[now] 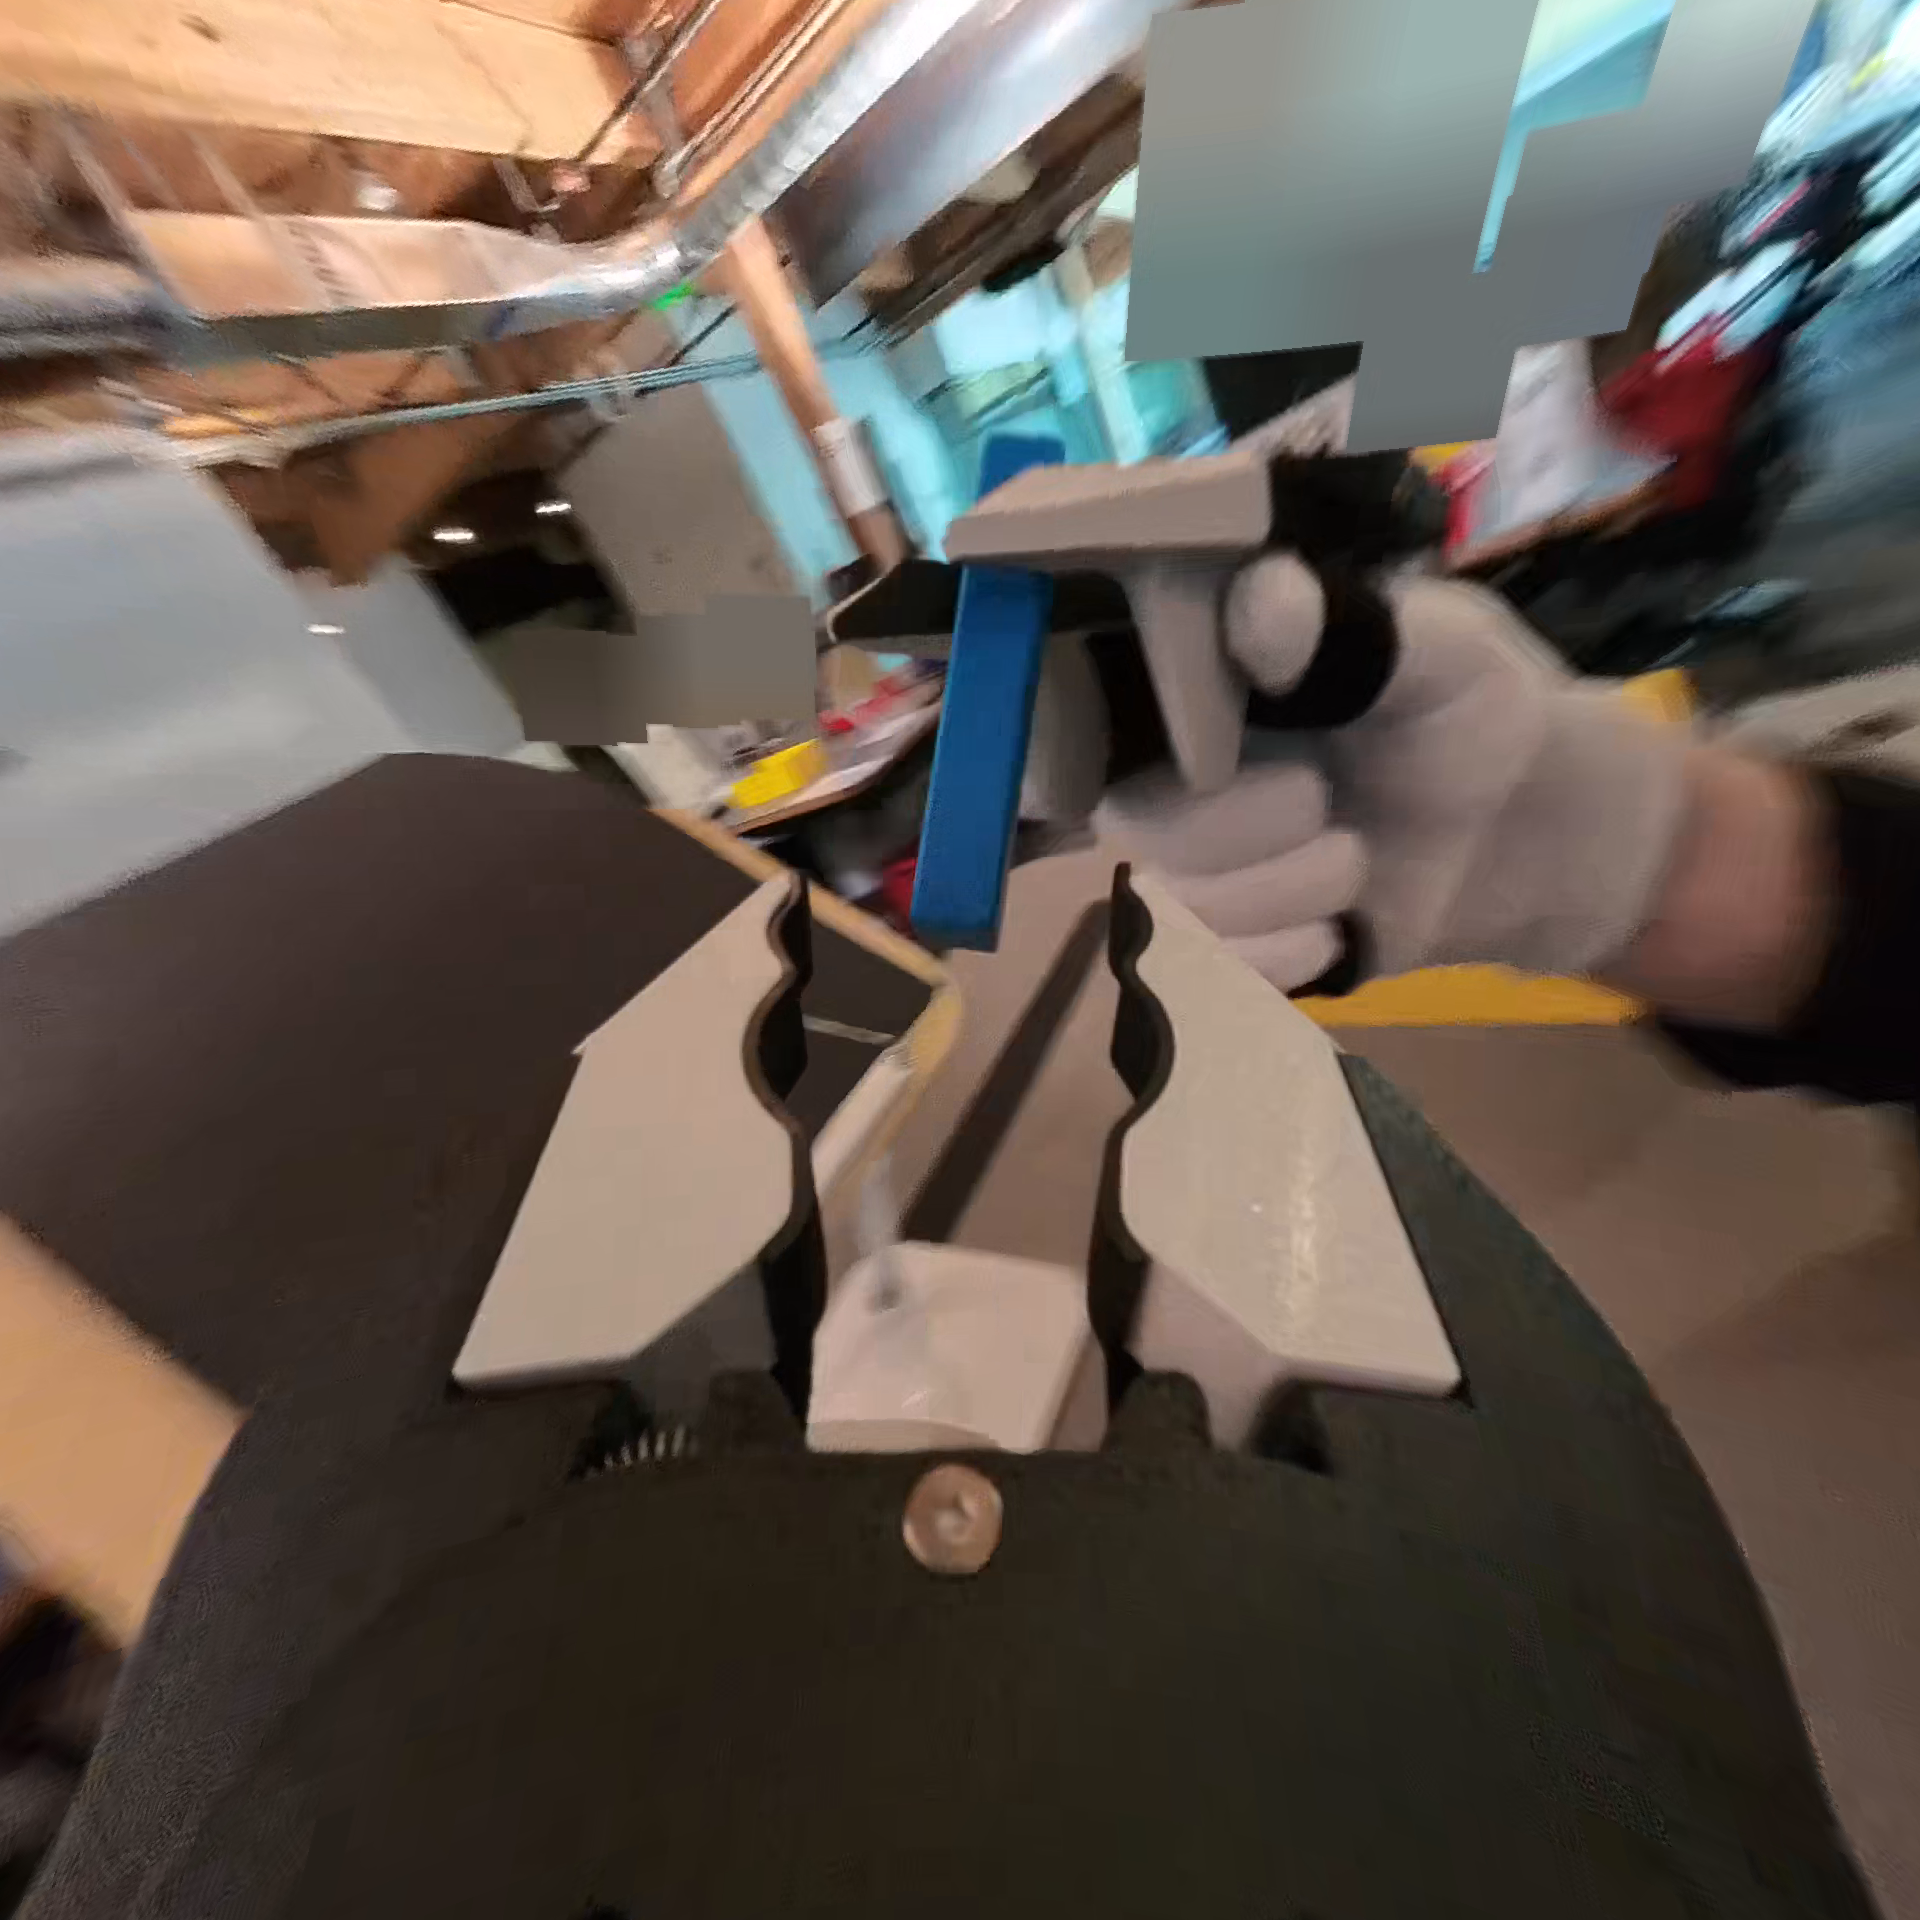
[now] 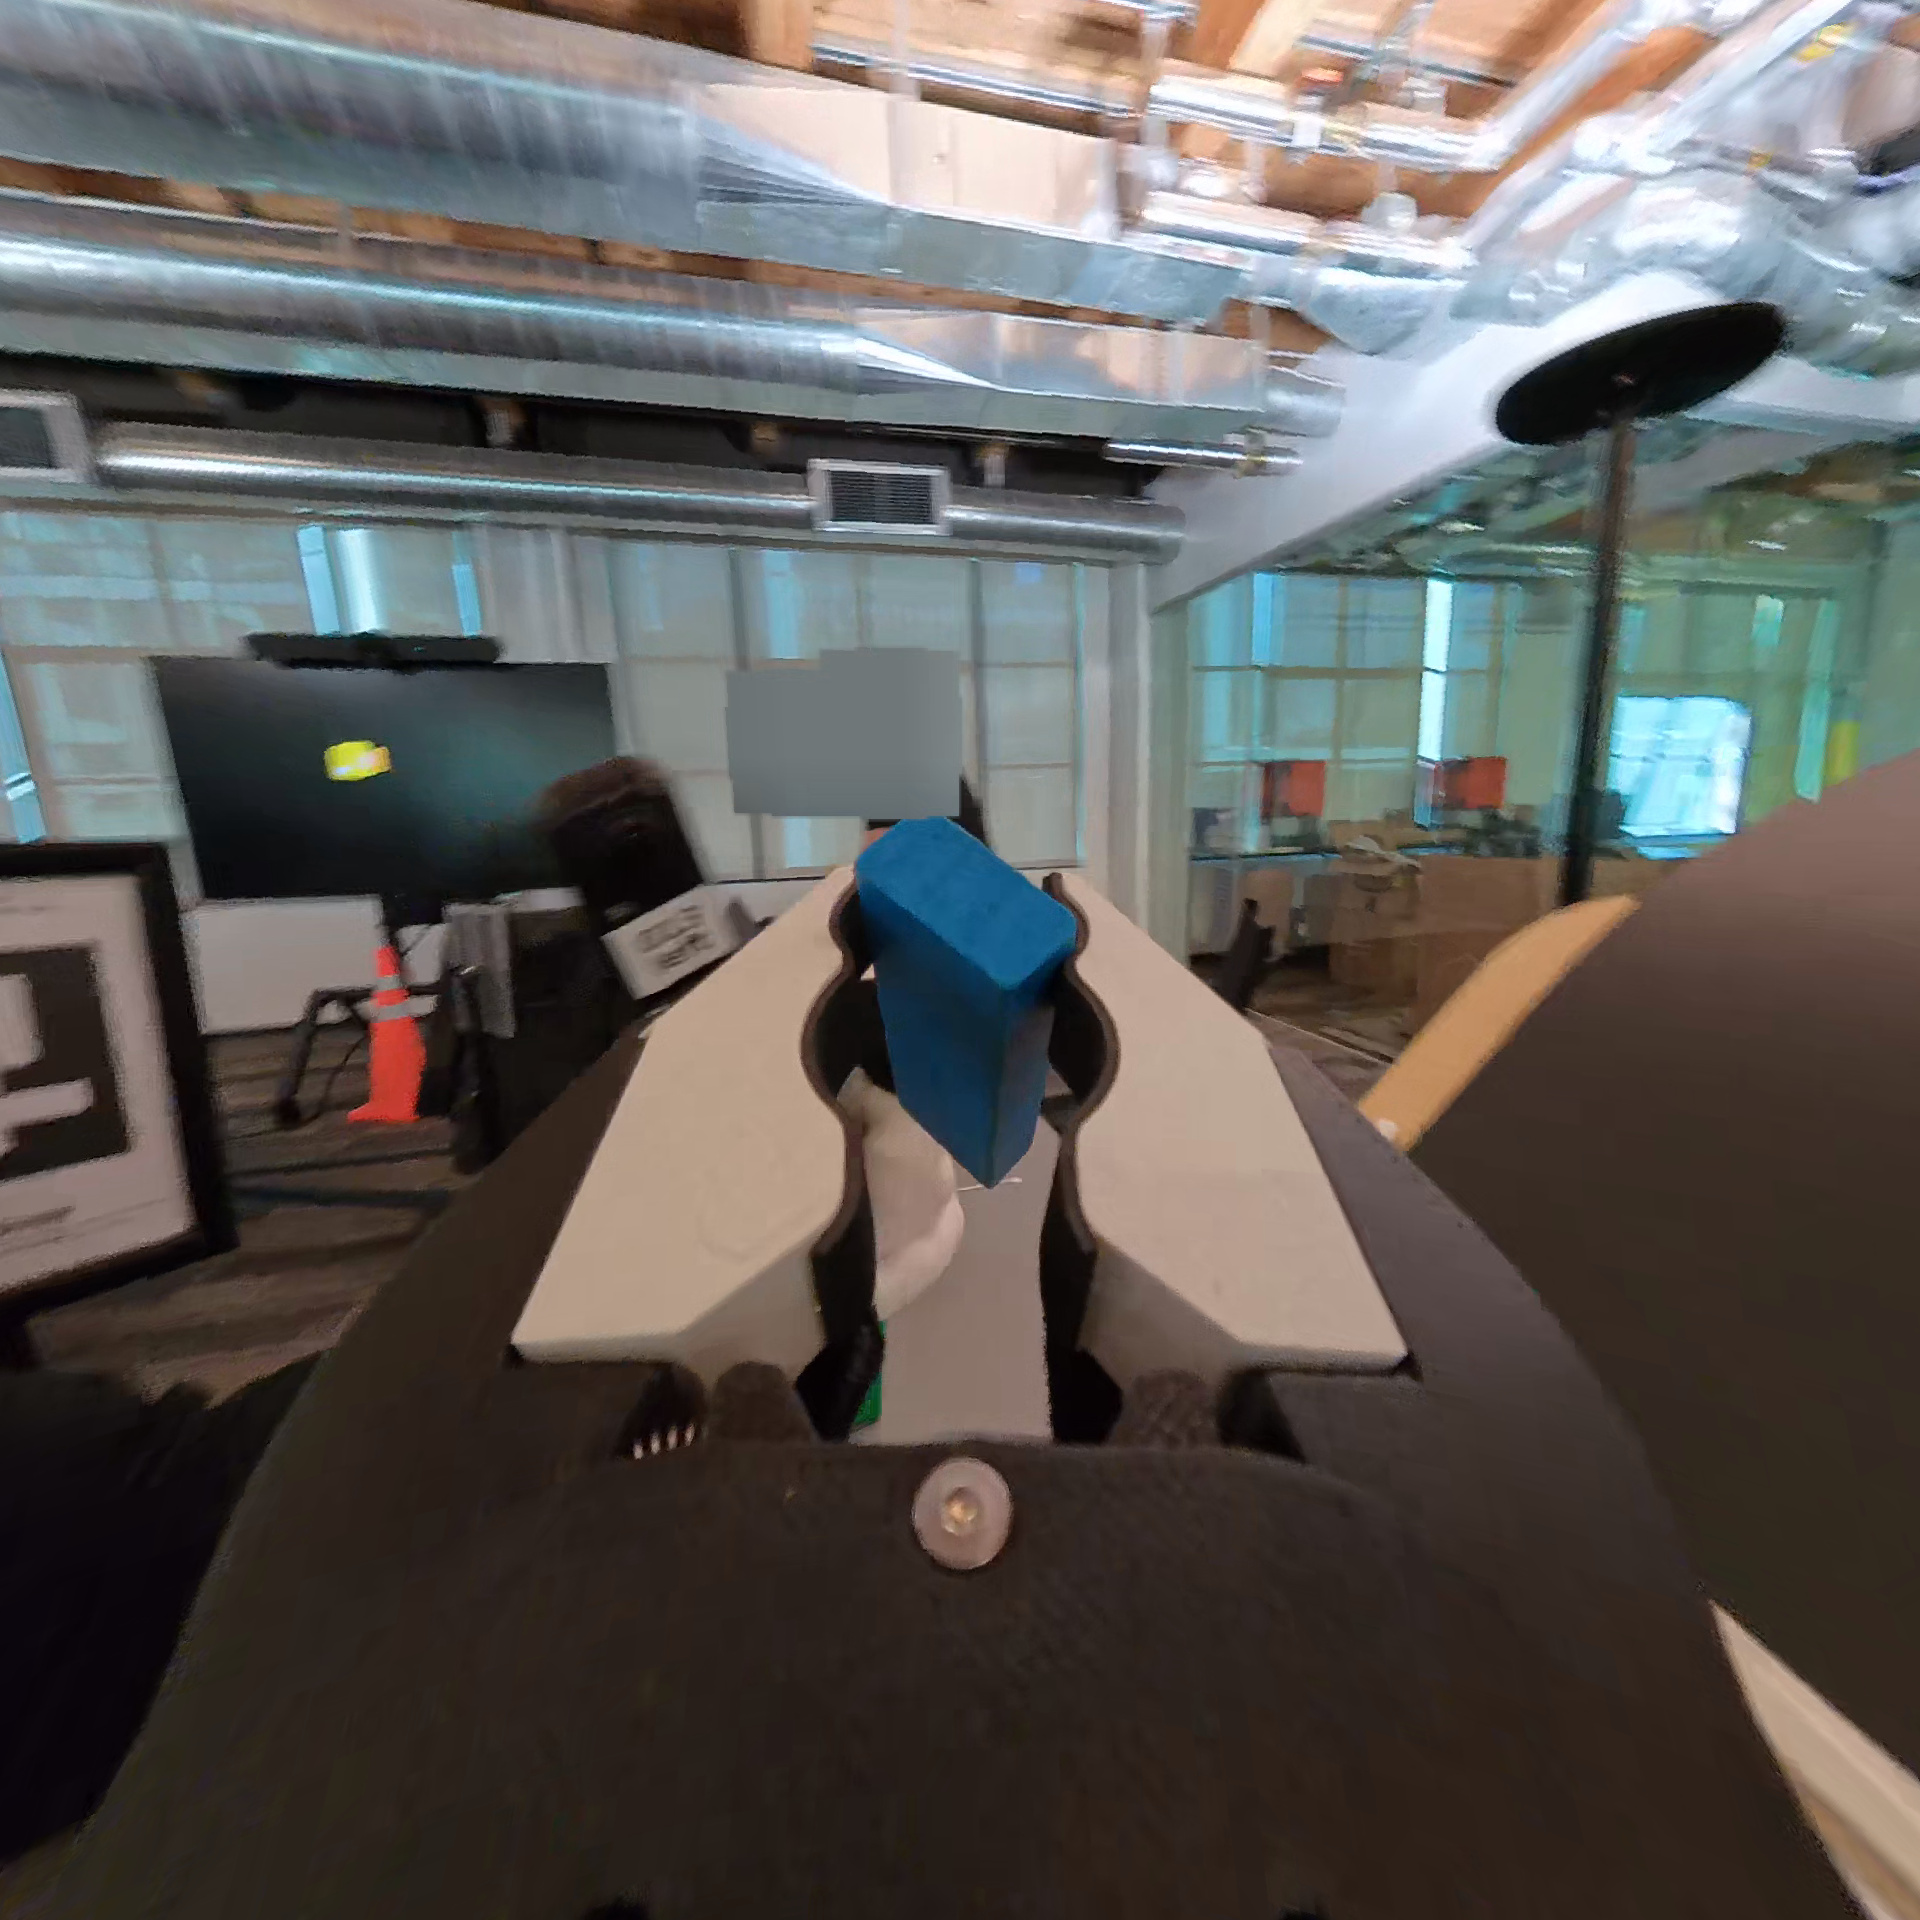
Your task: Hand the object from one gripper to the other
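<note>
A blue rectangular block (image 2: 966, 997) is clamped near its upper end between the fingertips of my right gripper (image 2: 951, 894), held in the air. In the left wrist view the block (image 1: 982, 769) hangs down from the right gripper (image 1: 997, 540), which a white-gloved hand (image 1: 1475, 800) holds. My left gripper (image 1: 956, 894) is open and empty. The block's lower end is just beyond its fingertips, in line with the gap between them and not touching either. A bit of white glove (image 2: 904, 1195) shows below the block in the right wrist view.
A black tabletop (image 1: 364, 987) with a wooden edge lies below the grippers and shows at the right in the right wrist view (image 2: 1714, 1195). Farther off stand an orange cone (image 2: 390, 1039), a framed marker board (image 2: 83, 1060), a dark screen (image 2: 395, 769) and a lamp pole (image 2: 1605, 644). Across from one pair of fingers to the other is roughly 5 centimetres.
</note>
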The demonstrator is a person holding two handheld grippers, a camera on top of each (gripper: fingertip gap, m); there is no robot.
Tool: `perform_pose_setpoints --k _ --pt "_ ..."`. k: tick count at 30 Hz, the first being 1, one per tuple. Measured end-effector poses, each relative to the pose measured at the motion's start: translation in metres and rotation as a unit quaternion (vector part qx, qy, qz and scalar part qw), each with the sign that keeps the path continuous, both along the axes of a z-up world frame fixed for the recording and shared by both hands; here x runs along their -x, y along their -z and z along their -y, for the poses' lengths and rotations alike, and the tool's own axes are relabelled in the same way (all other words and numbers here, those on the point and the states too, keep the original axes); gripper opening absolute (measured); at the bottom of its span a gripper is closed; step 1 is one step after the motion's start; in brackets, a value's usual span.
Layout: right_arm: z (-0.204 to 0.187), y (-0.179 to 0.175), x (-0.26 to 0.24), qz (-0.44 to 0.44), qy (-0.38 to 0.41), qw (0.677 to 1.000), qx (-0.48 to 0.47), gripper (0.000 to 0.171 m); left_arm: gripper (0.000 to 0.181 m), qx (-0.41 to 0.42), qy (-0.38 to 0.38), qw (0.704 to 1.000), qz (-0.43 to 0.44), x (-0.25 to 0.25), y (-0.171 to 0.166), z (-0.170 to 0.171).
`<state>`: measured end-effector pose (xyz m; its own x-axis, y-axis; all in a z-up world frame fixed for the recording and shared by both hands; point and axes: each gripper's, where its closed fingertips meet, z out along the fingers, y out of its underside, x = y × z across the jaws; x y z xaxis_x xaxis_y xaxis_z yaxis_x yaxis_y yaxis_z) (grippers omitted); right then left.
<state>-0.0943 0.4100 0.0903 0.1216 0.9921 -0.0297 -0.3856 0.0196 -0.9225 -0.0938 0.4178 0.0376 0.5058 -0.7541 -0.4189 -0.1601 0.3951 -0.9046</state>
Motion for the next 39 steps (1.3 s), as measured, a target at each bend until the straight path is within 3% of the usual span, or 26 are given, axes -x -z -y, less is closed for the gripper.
perform_pose_setpoints --k 2,5,14,18,24,30,34,37,39 --pt "0.013 -0.001 -0.001 0.008 -0.027 0.999 -0.034 0.029 0.058 0.086 0.11 0.989 0.043 -0.004 -0.002 0.02" --pt "0.03 0.0 -0.004 0.022 -0.059 0.995 -0.081 0.03 0.059 0.174 0.242 0.95 0.089 -0.007 -0.006 0.046" --pt "0.056 0.019 -0.008 0.076 -0.145 0.979 -0.12 0.03 0.059 0.241 0.342 0.905 0.078 -0.023 0.01 0.065" --pt "0.067 0.031 -0.004 0.098 -0.176 0.97 -0.137 0.029 0.056 0.258 0.346 0.9 0.053 -0.033 0.024 0.066" --pt "0.072 0.039 -0.002 0.114 -0.192 0.964 -0.143 0.029 0.035 0.264 0.368 0.891 0.033 -0.04 0.034 0.073" --pt "0.067 0.036 -0.002 0.104 -0.17 0.968 -0.149 0.031 0.034 0.248 0.353 0.901 0.035 -0.042 0.033 0.068" --pt "0.049 0.03 0.0 0.111 -0.101 0.979 -0.14 0.072 0.034 0.216 0.293 0.931 0.036 -0.043 0.03 0.052" --pt "0.033 0.03 -0.005 0.148 -0.037 0.979 -0.136 0.071 0.034 0.16 0.216 0.963 0.035 -0.038 0.021 0.037" --pt "0.026 0.025 -0.014 0.158 -0.011 0.979 -0.128 0.064 0.035 0.098 0.136 0.986 -0.017 -0.034 0.023 0.028"
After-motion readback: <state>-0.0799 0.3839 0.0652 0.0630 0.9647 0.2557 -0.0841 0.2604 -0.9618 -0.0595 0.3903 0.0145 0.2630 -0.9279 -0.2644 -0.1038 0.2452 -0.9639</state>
